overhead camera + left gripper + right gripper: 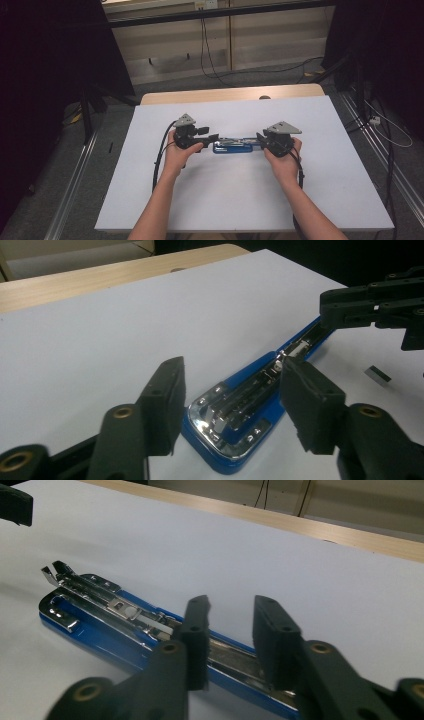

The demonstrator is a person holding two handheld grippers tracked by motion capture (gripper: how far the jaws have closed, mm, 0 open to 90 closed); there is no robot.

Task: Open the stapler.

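The blue stapler (233, 146) lies opened flat at mid-table between my grippers. My left gripper (230, 405) stands open astride its left end without contact. My right gripper (231, 640) is parted over the right end, gripping nothing. Loading remains undone. A staple strip (377, 375) lies just beside the stapler; nothing obstructs.

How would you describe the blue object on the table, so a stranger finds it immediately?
On the white table, look midway between the two hands. A long blue stapler lies flat there, opened out with its shiny metal channel facing up; it is the only coloured item there.
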